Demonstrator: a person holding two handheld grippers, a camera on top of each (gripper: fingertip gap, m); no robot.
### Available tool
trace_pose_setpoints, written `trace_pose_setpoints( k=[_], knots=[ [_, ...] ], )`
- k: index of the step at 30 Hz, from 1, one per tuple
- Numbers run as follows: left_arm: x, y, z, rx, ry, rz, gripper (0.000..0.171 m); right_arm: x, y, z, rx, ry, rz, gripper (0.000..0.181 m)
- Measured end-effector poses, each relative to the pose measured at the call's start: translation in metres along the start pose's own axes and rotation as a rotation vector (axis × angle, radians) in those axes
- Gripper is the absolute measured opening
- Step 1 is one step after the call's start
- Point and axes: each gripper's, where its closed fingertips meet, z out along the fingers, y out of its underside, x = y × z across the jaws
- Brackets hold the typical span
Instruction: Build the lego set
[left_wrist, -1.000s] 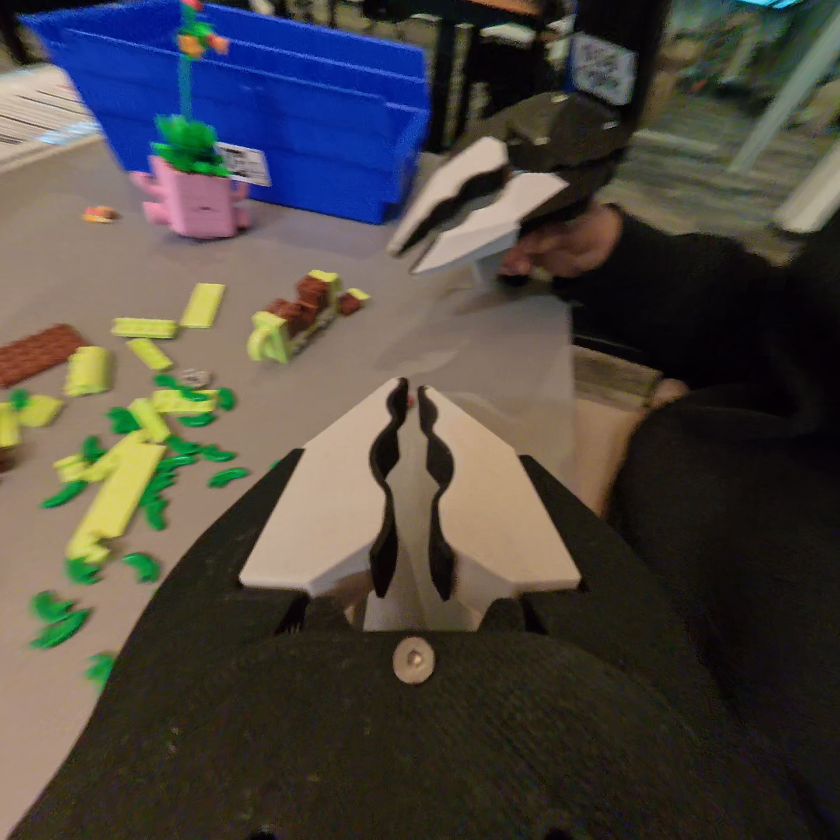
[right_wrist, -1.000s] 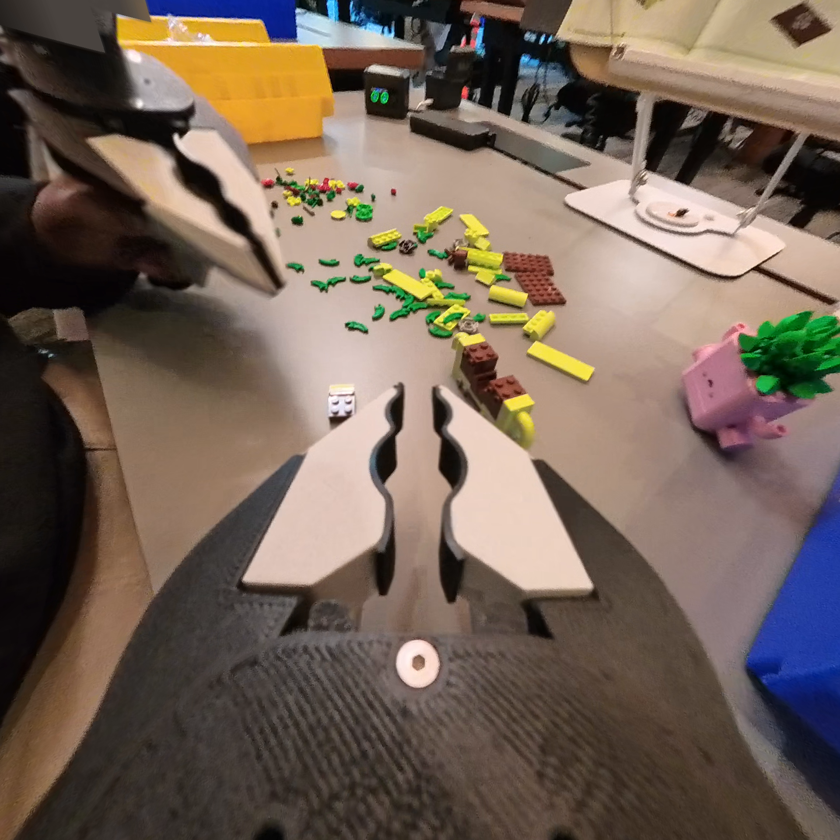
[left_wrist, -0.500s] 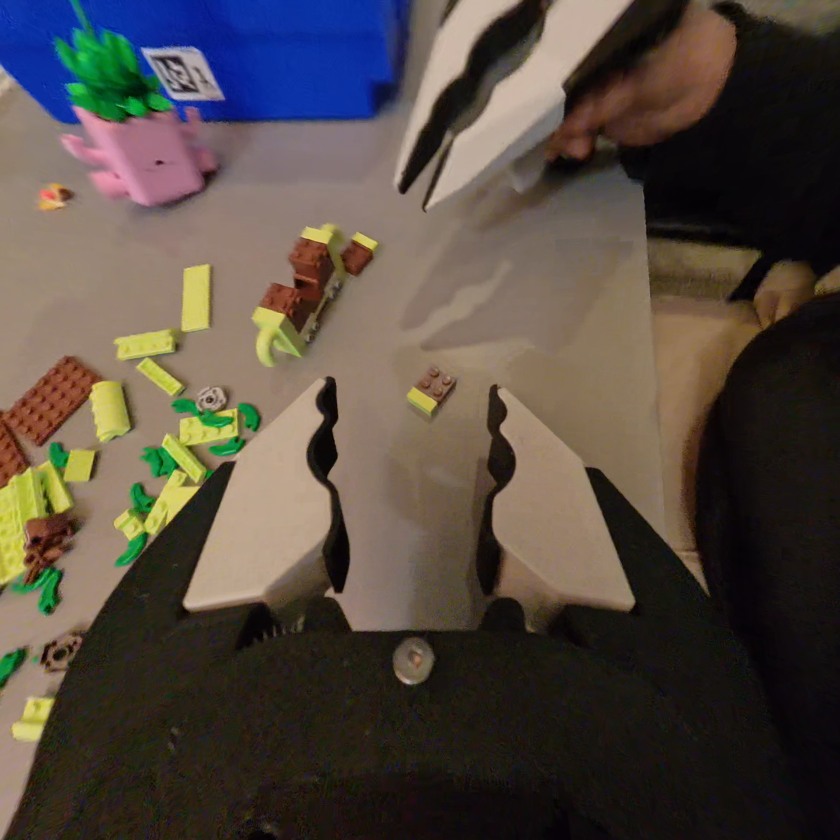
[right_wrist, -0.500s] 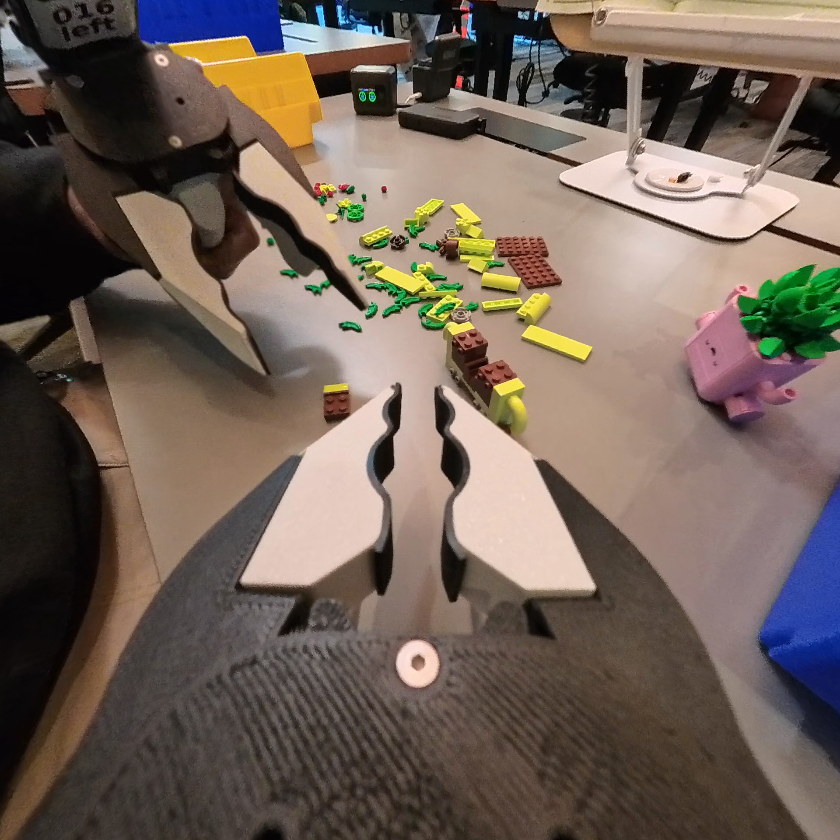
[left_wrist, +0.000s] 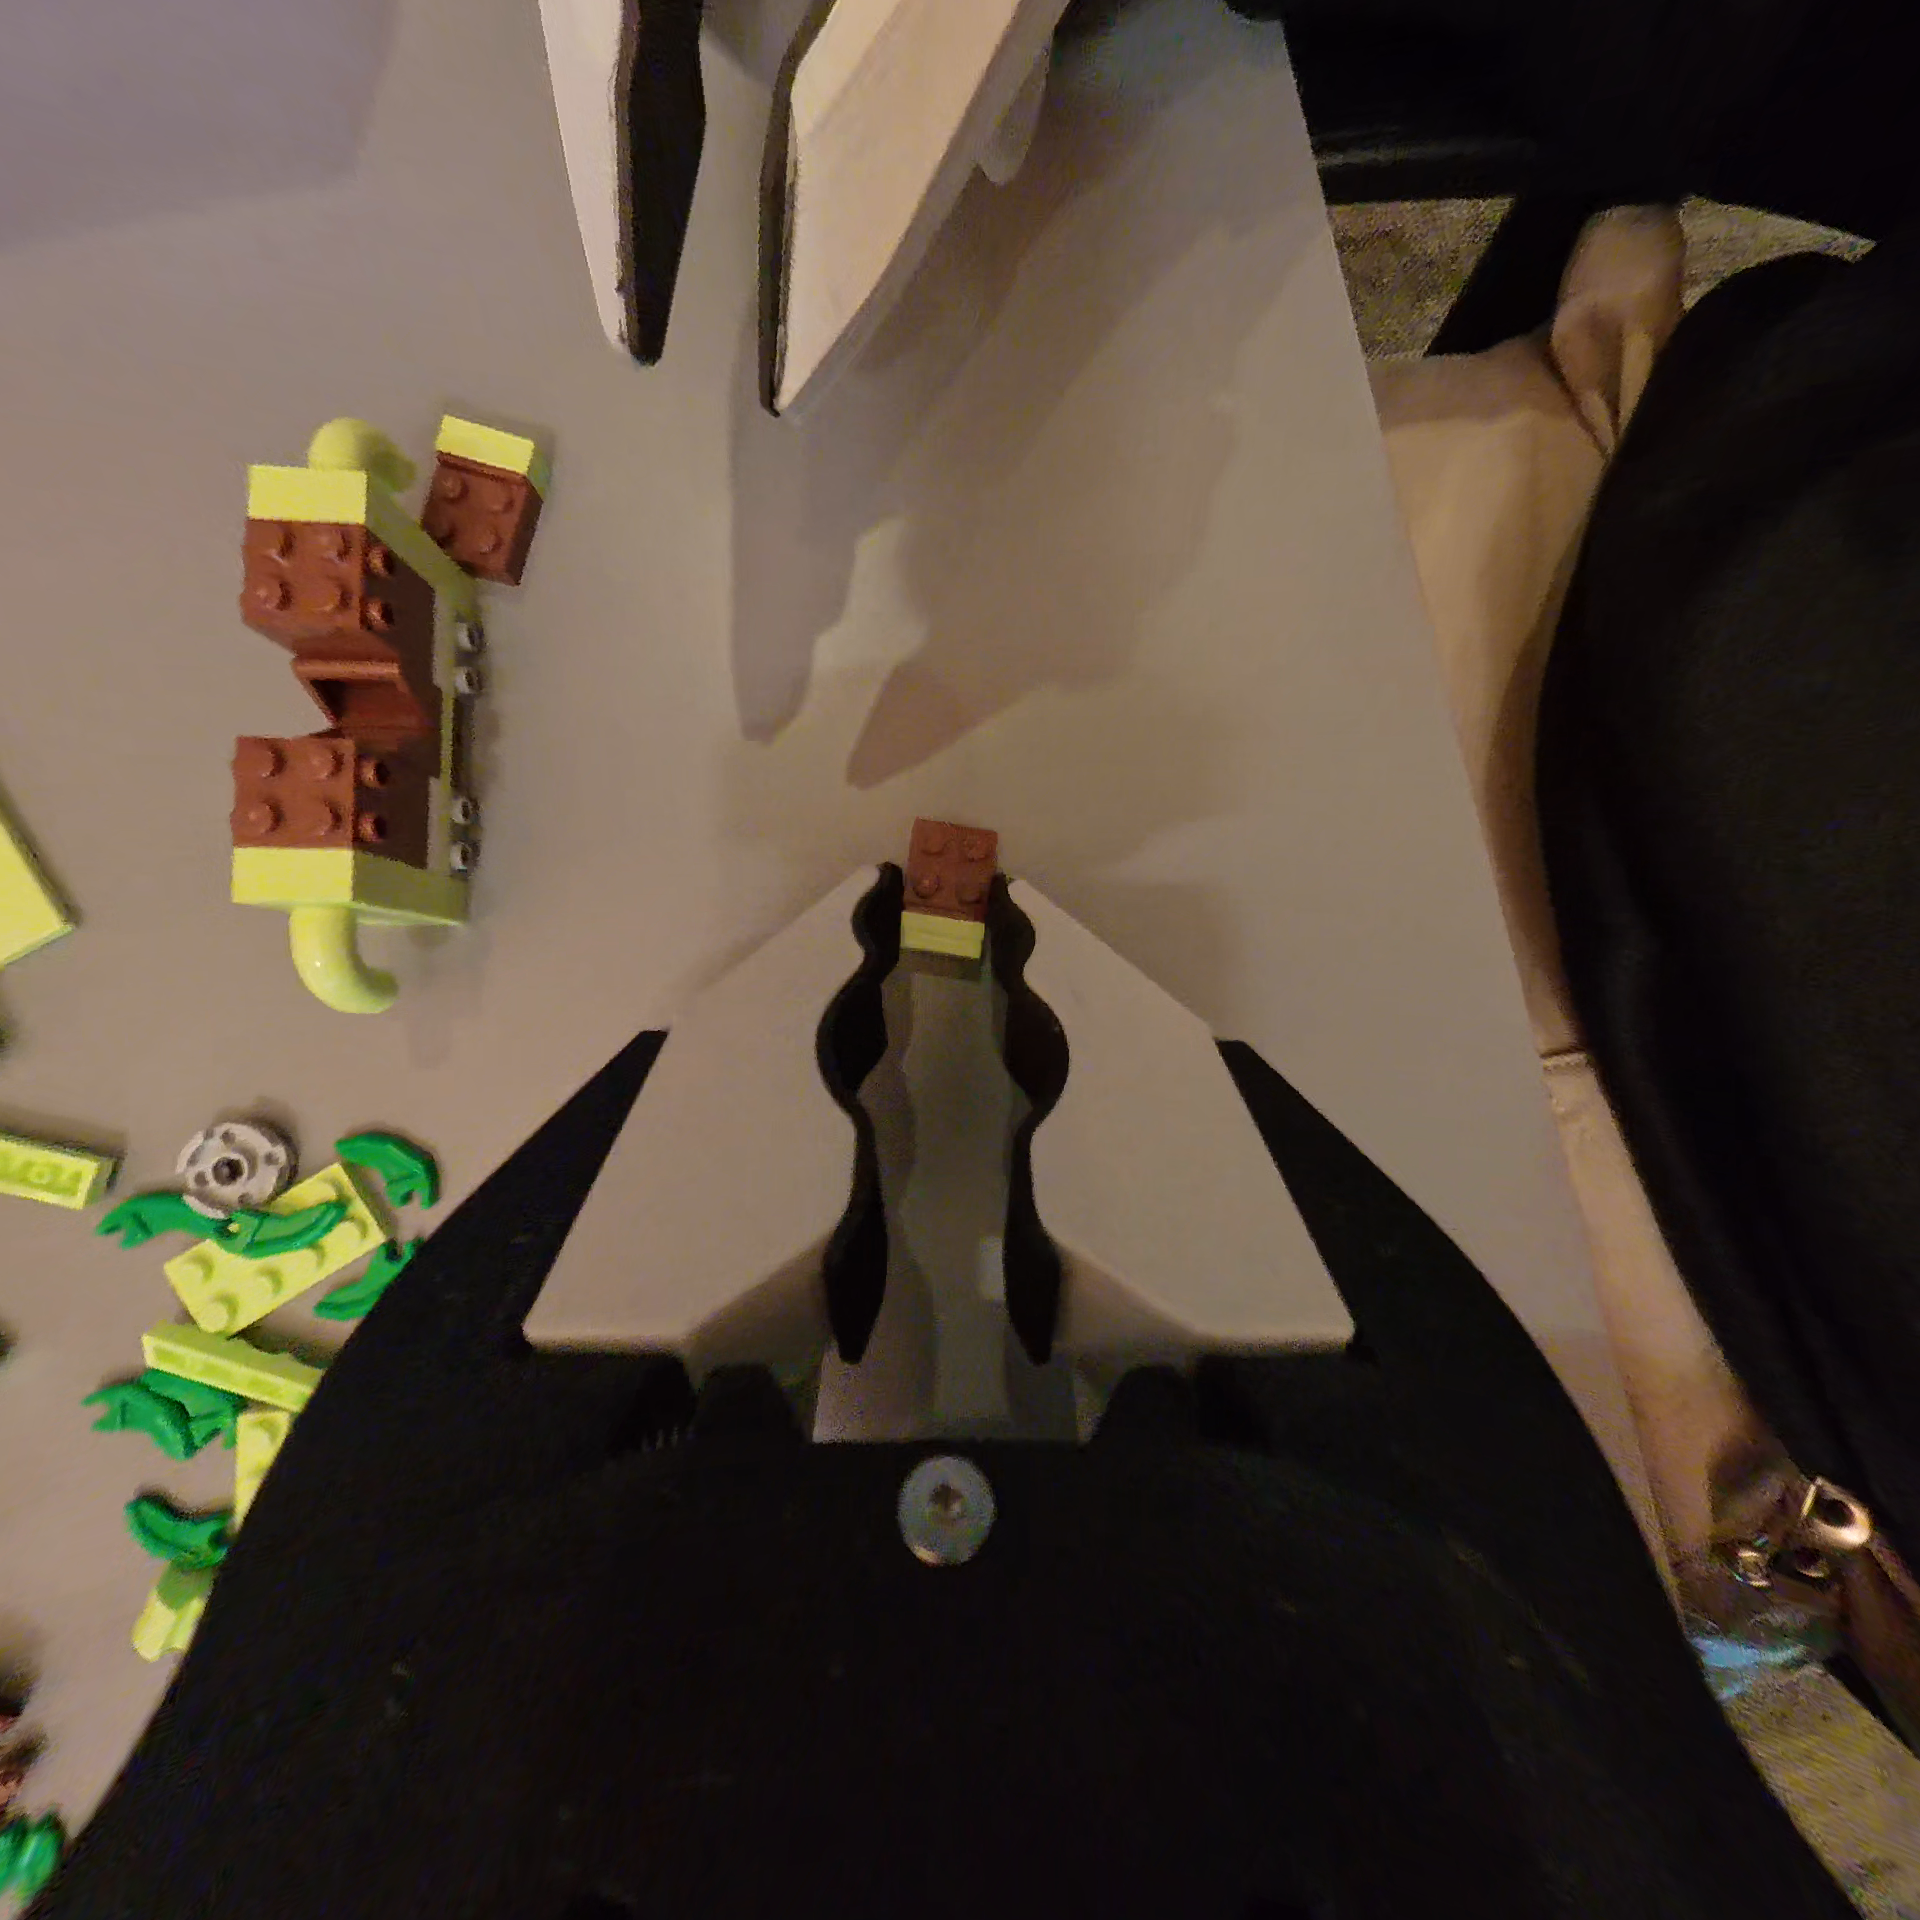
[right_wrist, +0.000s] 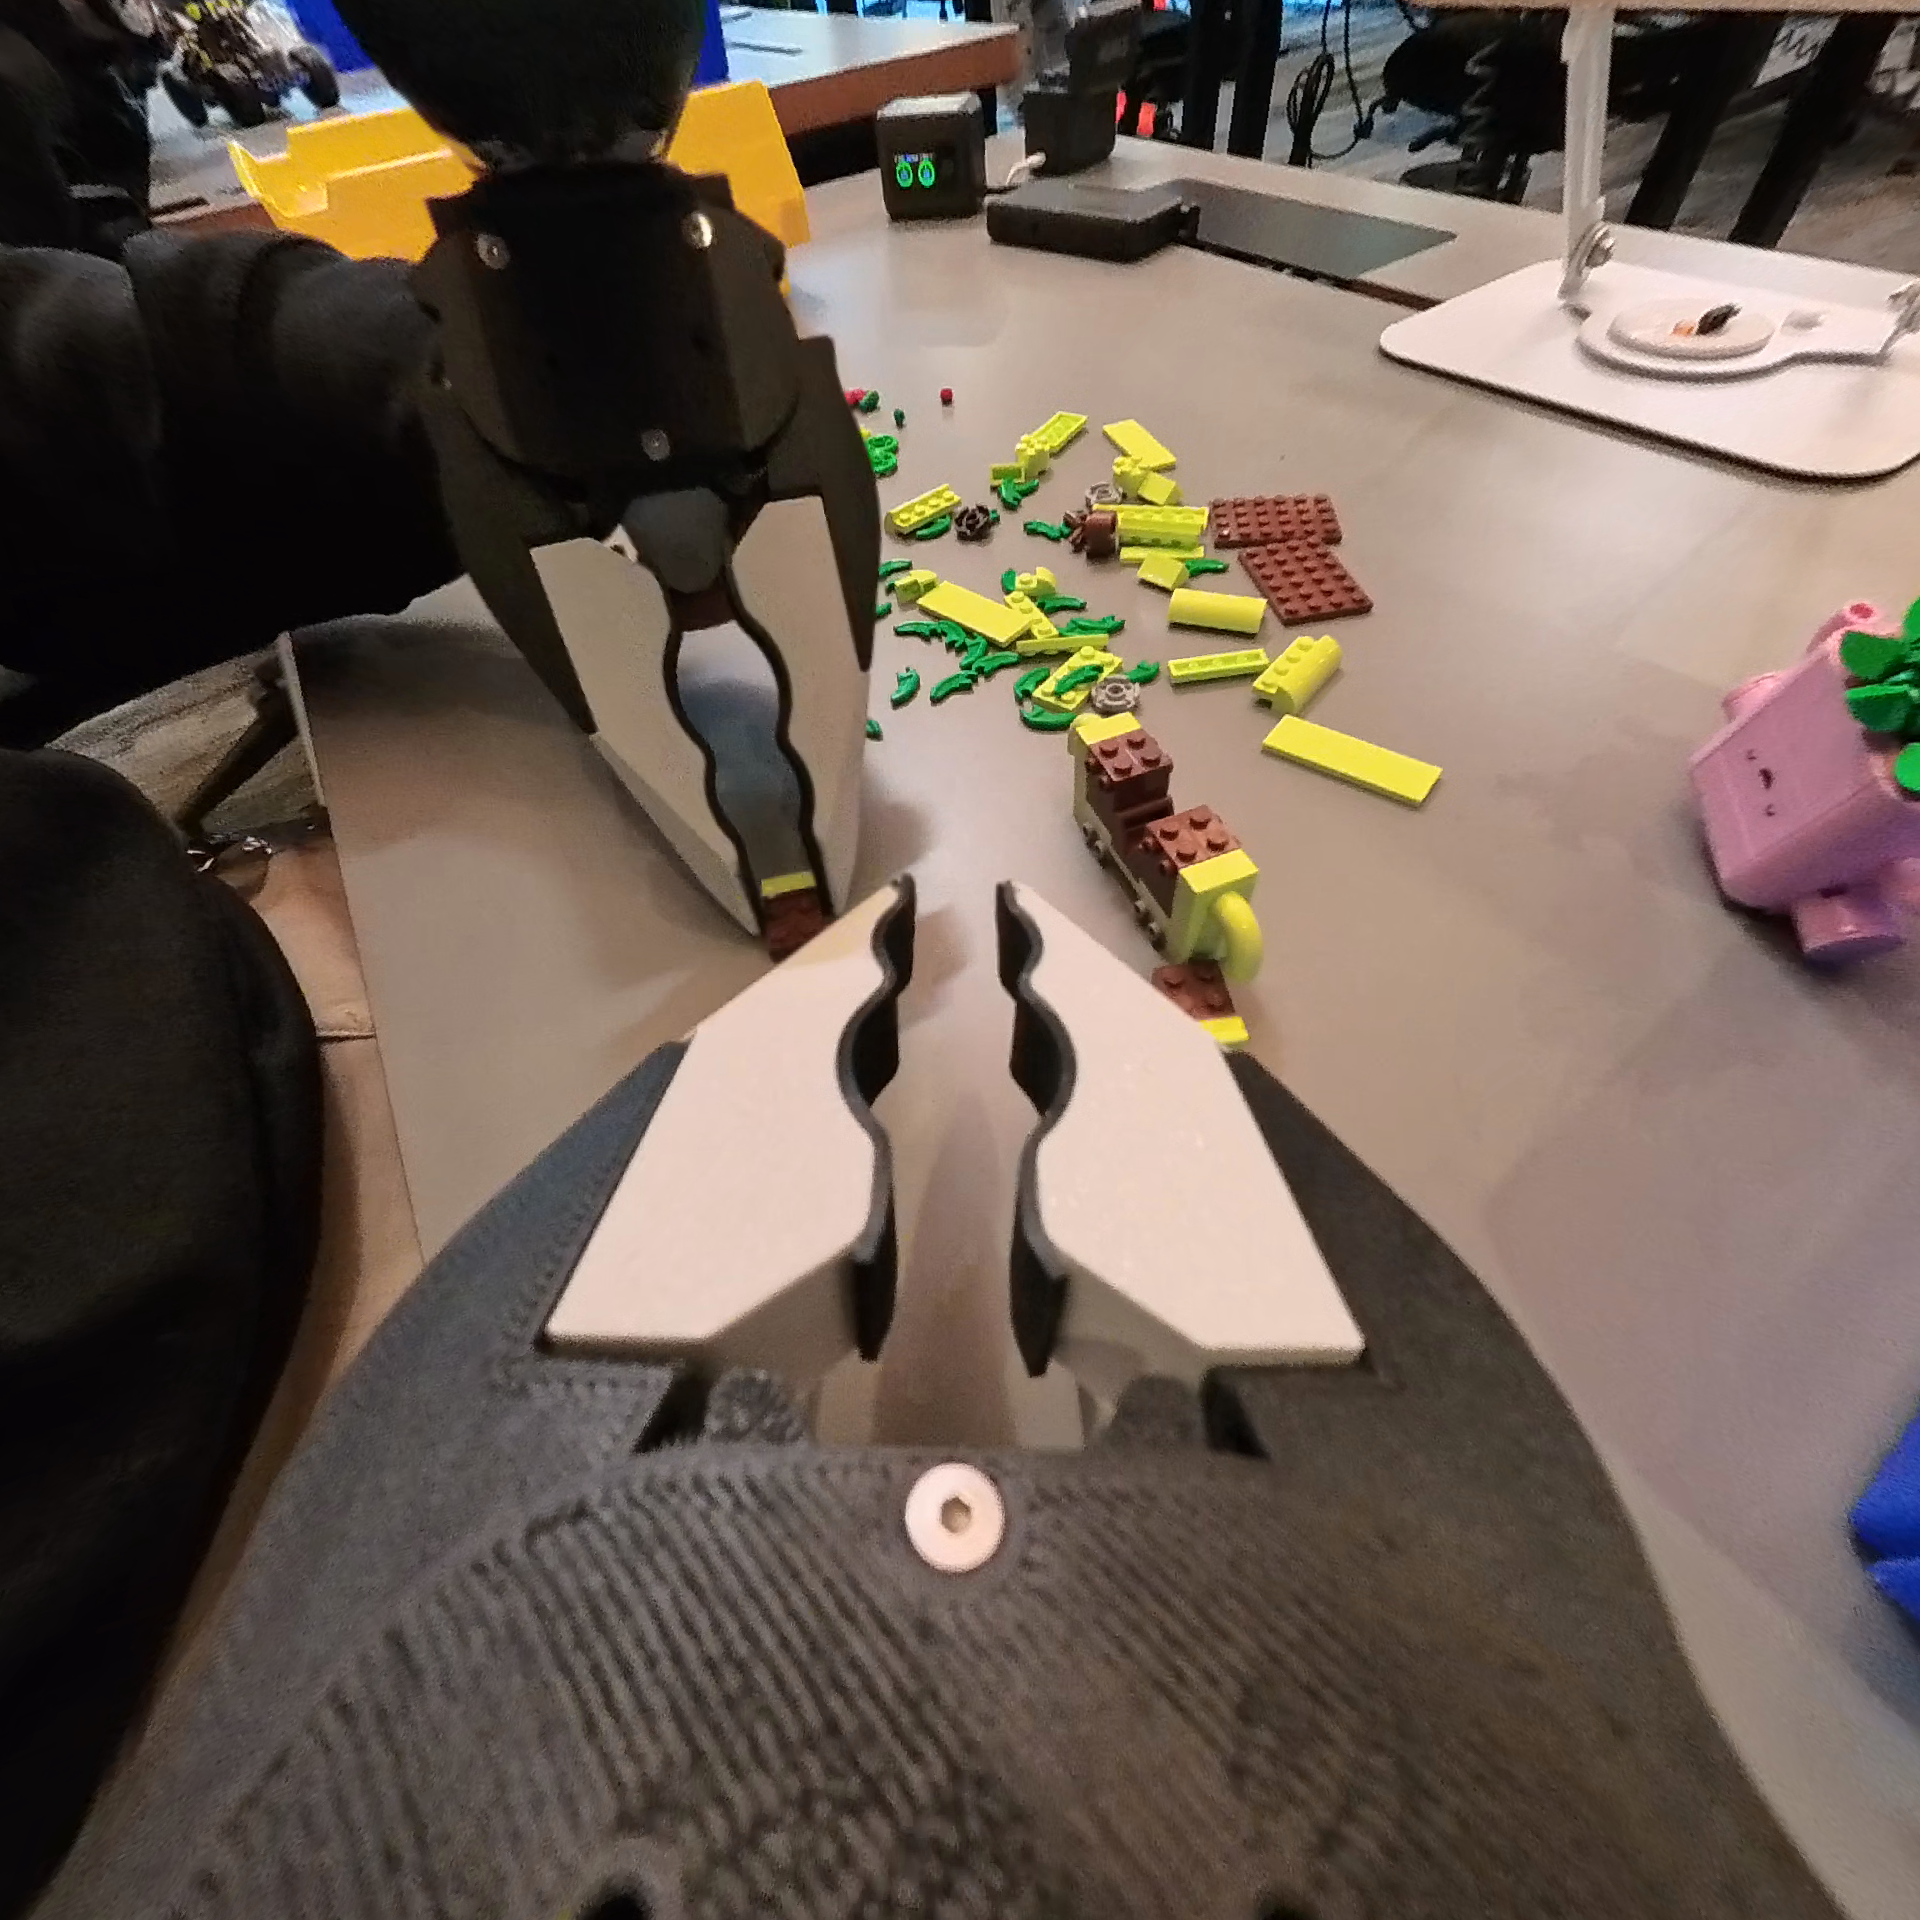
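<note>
fingertips of the left hand-held gripper (left_wrist: 943, 894) pinch a small brown brick with a lime plate (left_wrist: 948, 883) right at their tips, low on the grey surface (left_wrist: 1143, 520) near its edge. to the left lies a half-built brown and lime assembly (left_wrist: 348, 707) with curved lime hooks at both ends, and a second brown and lime brick (left_wrist: 486, 504) sits just beside its far end. loose lime plates and green leaf pieces (left_wrist: 260, 1257) are scattered at the lower left. the right hand-held gripper (left_wrist: 717, 353) comes in from the top, its jaws narrow with nothing between them.

right wrist view: the right hand-held gripper (right_wrist: 954, 899) hovers with a narrow gap and holds nothing. just ahead and to the left, the left hand-held gripper (right_wrist: 792, 904) points down at the surface (right_wrist: 1455, 1091), closed on the small brown brick with a lime plate (right_wrist: 792, 914). the assembly (right_wrist: 1169, 842) lies to the right, with the second brick (right_wrist: 1200, 992) touching its near end. beyond are the scattered pieces (right_wrist: 1039, 623), two brown plates (right_wrist: 1288, 551), a pink figure with green leaves (right_wrist: 1808, 790), a yellow bin (right_wrist: 353, 177) and a white stand base (right_wrist: 1662, 364).
</note>
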Motion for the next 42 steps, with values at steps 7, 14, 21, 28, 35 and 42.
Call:
trace_pose_setpoints(
  k=[7, 14, 21, 28, 35, 42],
  knots=[
    [-0.057, -0.026, -0.040, 0.090, -0.223, -0.059, 0.014, -0.002, -0.005, -0.005, 0.040, -0.004, -0.013, 0.012],
    [-0.089, -0.034, -0.045, 0.059, -0.185, -0.095, 0.014, -0.003, -0.004, -0.004, 0.032, -0.004, -0.026, 0.012],
    [-0.092, -0.030, -0.030, -0.010, -0.183, -0.076, 0.014, -0.004, -0.004, -0.004, 0.035, -0.002, -0.032, 0.012],
    [-0.091, -0.028, -0.033, -0.003, -0.168, -0.082, 0.014, -0.004, -0.004, -0.004, 0.031, 0.001, -0.037, 0.012],
    [-0.094, -0.031, -0.030, 0.014, -0.162, -0.082, 0.014, -0.004, -0.002, -0.003, 0.019, 0.003, -0.040, 0.012],
    [-0.094, -0.028, -0.030, -0.018, -0.163, -0.074, 0.026, -0.004, -0.002, -0.003, 0.022, 0.002, -0.040, 0.012]
  ],
)
